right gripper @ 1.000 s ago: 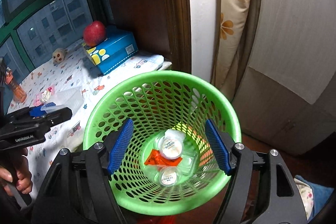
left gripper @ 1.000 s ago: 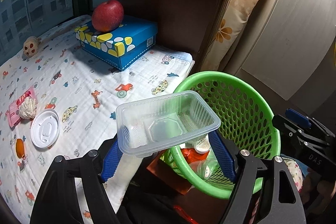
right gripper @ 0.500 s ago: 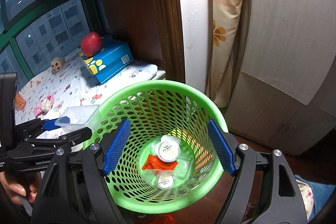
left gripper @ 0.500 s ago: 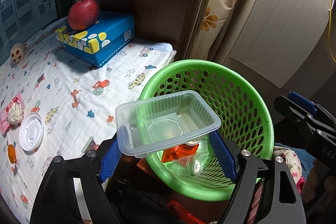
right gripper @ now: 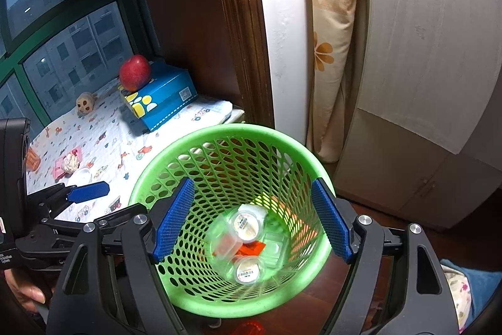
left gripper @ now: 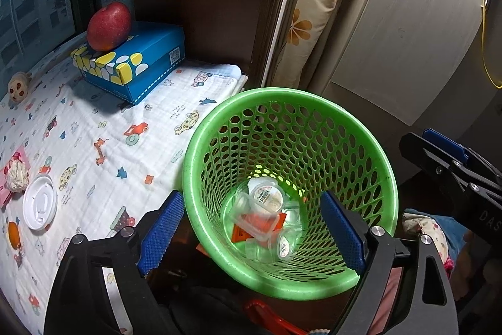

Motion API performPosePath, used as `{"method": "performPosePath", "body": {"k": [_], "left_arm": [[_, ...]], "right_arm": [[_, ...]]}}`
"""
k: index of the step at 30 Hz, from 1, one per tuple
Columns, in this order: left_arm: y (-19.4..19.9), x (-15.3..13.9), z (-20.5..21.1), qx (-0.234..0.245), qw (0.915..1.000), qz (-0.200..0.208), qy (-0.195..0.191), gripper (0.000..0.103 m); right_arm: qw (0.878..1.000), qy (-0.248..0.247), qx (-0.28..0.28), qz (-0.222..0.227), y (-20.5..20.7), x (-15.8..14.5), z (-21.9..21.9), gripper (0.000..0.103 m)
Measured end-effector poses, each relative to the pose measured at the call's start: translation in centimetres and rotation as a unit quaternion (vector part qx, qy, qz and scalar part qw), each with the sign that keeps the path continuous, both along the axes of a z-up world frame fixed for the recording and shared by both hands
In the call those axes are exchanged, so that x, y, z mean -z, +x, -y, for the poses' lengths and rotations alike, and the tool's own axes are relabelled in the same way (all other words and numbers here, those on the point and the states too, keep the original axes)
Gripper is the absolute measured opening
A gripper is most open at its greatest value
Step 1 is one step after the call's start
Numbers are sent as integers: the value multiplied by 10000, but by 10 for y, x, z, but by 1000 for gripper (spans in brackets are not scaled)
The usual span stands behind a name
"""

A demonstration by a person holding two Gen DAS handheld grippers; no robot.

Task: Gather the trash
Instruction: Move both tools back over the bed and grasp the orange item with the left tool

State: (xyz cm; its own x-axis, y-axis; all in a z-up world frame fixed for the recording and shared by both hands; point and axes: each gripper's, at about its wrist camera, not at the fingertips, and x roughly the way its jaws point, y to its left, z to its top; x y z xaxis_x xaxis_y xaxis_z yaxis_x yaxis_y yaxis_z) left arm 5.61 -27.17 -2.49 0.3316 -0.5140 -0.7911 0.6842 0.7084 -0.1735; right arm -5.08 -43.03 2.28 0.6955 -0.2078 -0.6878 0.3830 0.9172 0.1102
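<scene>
A green mesh basket (left gripper: 373,153) stands on the floor beside the bed; it also shows in the right wrist view (right gripper: 219,135). A clear plastic tray (left gripper: 251,220) lies blurred inside it on round cups and an orange wrapper, also seen in the right wrist view (right gripper: 224,244). My left gripper (left gripper: 251,225) is open and empty above the basket's near rim. My right gripper (right gripper: 251,222) is open and empty over the basket. A white cup lid (left gripper: 39,201) and a crumpled paper ball (left gripper: 17,175) lie on the bed cloth.
A red apple (left gripper: 108,25) sits on a blue tissue box (left gripper: 135,62) at the back of the bed. A small toy (left gripper: 17,87) lies at the far left. A wooden door frame, a rolled floral mat (left gripper: 307,14) and a cabinet stand behind the basket.
My left gripper opened and let go of the clear tray, which dropped into the basket. Both grippers moved closer over the basket.
</scene>
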Motion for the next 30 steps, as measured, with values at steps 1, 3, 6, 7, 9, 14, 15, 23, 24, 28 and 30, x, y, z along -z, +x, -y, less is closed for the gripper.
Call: {"method": "performPosePath", "body": {"k": [1, 3, 6, 7, 9, 14, 15, 23, 24, 28, 30], "left_arm": [[1, -1, -3, -32, 10000, -6, -12, 85], [3, -2, -10, -98, 9999, 10, -15, 85], [7, -5, -24, -248, 9997, 87, -19, 85], [9, -5, -29, -309, 9995, 112, -13, 85], [14, -6, -41, -469, 9988, 167, 35, 85], [33, -3, -76, -920, 9955, 182, 112, 85], [37, -2, -84, -1013, 9946, 175, 126, 85], [68, 6, -154, -1797, 9831, 243, 259, 84], [73, 7, -164, -1907, 9810, 234, 273, 83], [92, 17, -206, -2333, 9717, 149, 338, 76], [101, 23, -227, -2530, 9666, 131, 390, 74]], "right_arm": [[10000, 4, -13, 13, 0, 0, -1, 77], [10000, 16, -44, 36, 1, -1, -3, 78], [9999, 34, -122, 58, 6, -2, -9, 78], [9999, 42, -155, 60, 8, -2, -11, 78], [9997, 59, -234, 63, 14, -2, -16, 79], [9988, 68, -489, 57, 30, -1, -35, 80], [9985, 69, -546, 54, 34, -1, -39, 80], [9948, 76, -1013, -39, 64, 5, -78, 80], [9943, 82, -1064, -46, 67, 6, -83, 80], [9915, 103, -1294, -73, 81, 8, -105, 80], [9900, 104, -1400, -100, 90, 10, -115, 80]]}}
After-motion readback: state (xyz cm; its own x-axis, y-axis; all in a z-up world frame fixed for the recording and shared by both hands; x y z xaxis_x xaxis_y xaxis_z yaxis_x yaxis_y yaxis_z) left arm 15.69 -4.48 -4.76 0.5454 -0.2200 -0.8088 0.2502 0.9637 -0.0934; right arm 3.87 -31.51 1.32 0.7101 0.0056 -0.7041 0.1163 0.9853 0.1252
